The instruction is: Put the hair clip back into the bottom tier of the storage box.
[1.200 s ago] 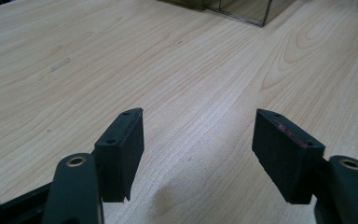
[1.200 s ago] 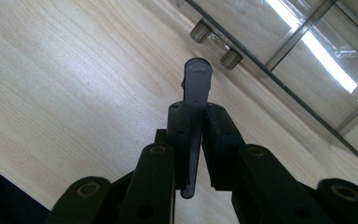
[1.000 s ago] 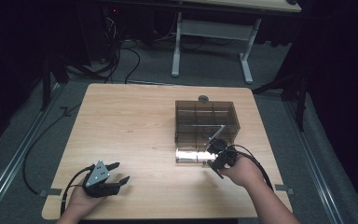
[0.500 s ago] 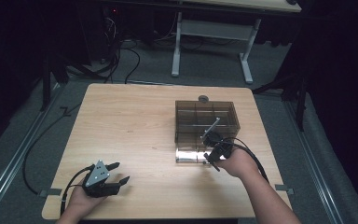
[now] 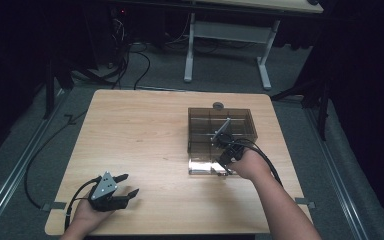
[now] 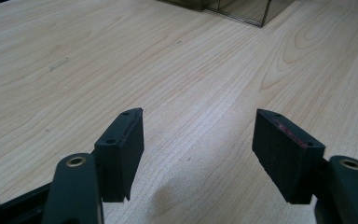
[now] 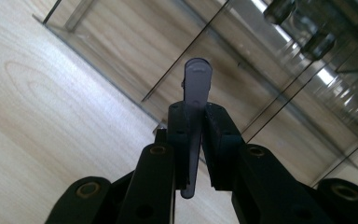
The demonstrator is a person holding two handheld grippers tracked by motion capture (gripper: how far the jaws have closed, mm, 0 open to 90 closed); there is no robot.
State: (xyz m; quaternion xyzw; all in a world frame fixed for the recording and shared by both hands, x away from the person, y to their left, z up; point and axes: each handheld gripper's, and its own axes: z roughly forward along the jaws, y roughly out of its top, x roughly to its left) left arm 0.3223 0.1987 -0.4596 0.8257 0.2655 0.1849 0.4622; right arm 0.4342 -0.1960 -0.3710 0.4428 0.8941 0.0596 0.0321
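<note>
A: What is held in the right hand-held gripper (image 7: 193,140)?

B: A thin, flat grey strip (image 7: 195,93) with a rounded tip is clamped edge-on between the narrowed jaws. In the high view the same strip (image 5: 223,127) is seen tilted above the smoked clear compartment box (image 5: 222,131), near that box's front middle cells.

A: Which step is judged to be in hand?

B: The strip is being carried over the box, so placement into one of the cells is taken to be the step under way. Which cell is meant cannot be told.

A: What would the next move call for?

B: The tip would have to be lined up between two thin dividers (image 7: 186,56) and lowered without being caught on their upper edges. Only then should the jaws be let apart.

A: And the left hand-held gripper (image 6: 198,149)?

B: It is held wide, with nothing between the pads, over bare wood at the table's (image 5: 145,130) near left corner (image 5: 122,185), well apart from the box.

A: How much room is left for moving?

B: Much open table is seen left of the box. On the right the box stands near the table's edge, and a small round thing (image 5: 218,105) lies just behind it, so less margin is offered there.
</note>
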